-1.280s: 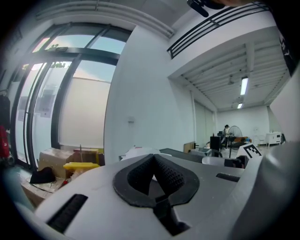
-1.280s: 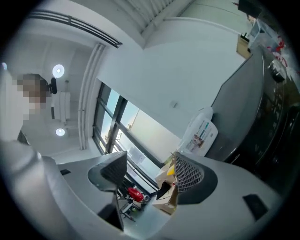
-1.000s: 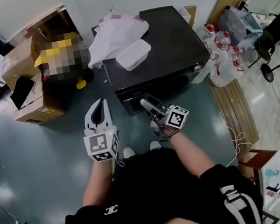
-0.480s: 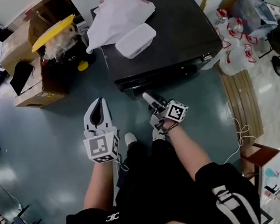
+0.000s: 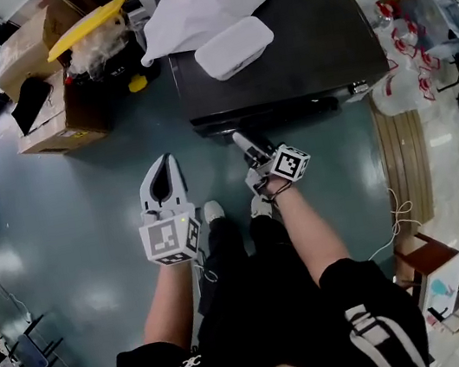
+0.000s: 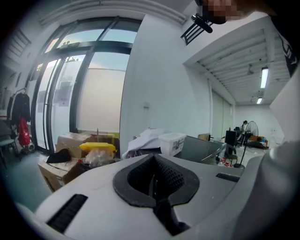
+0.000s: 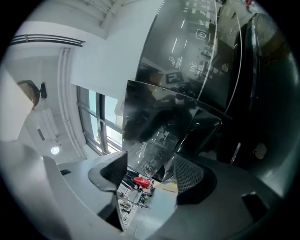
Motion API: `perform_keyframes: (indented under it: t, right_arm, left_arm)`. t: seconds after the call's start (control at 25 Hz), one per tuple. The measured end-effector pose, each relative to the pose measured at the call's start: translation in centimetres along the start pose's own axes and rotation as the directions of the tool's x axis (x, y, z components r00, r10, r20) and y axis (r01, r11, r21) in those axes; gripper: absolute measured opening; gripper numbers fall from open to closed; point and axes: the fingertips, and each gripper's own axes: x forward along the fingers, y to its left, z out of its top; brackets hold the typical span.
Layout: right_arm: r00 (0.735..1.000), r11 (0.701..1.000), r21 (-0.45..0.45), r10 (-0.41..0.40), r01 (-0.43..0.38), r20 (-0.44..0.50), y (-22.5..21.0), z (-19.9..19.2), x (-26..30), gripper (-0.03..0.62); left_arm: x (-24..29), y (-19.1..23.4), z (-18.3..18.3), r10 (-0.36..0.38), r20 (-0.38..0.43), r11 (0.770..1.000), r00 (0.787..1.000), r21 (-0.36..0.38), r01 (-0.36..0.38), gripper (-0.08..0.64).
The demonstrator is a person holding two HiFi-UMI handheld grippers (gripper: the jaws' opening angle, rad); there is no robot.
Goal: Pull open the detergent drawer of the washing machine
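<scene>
The black washing machine [image 5: 303, 51] stands ahead of me, seen from above. My right gripper [image 5: 240, 138] reaches its front upper left corner. In the right gripper view the glossy black detergent drawer front [image 7: 159, 126] lies between the two pads, touching both, and my right gripper [image 7: 152, 159] is shut on it. The drawer front seems to stand slightly out from the control panel [image 7: 197, 42]. My left gripper [image 5: 165, 165] hangs over the floor left of the machine, apart from it. Its pads meet in the left gripper view, so this left gripper [image 6: 153, 173] is shut and empty.
A white plastic box [image 5: 234, 47] and a white bag [image 5: 198, 3] lie on the machine's top. Cardboard boxes [image 5: 49, 105] and a yellow-lidded bin [image 5: 88, 27] stand to the left. Wooden boards [image 5: 401, 157] and plastic bags [image 5: 414, 31] are on the right. My shoes [image 5: 213, 212] stand just before the machine.
The machine has slid up and nearer in the head view. My right gripper has come closer to the machine's front edge. The left gripper stays shut in about the same place.
</scene>
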Motion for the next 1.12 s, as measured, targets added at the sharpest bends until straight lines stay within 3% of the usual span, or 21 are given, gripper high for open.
perform_keyframes:
  t: [0.24, 0.6, 1.12]
  right_arm:
    - [0.999, 0.998, 0.061, 0.023, -0.024, 0.025, -0.6, 1.0, 1.2, 0.295]
    - [0.993, 0.987, 0.131, 0.08, -0.09, 0.082, -0.5, 1.7, 1.2, 0.279]
    - [0.995, 0.986, 0.133, 0.096, -0.097, 0.015, 0.8, -1.1, -1.6, 0.276]
  left_arm:
    - [-0.2, -0.1, -1.3, 0.013, -0.021, 1.0, 1.0, -0.003, -0.013, 0.0]
    - [-2.0, 0.2, -0.3, 0.044, -0.005, 0.999, 0.999, 0.003, -0.044, 0.002]
    - [-3.9, -0.8, 0.8, 0.051, 0.021, 0.999, 0.998, -0.007, -0.051, 0.0]
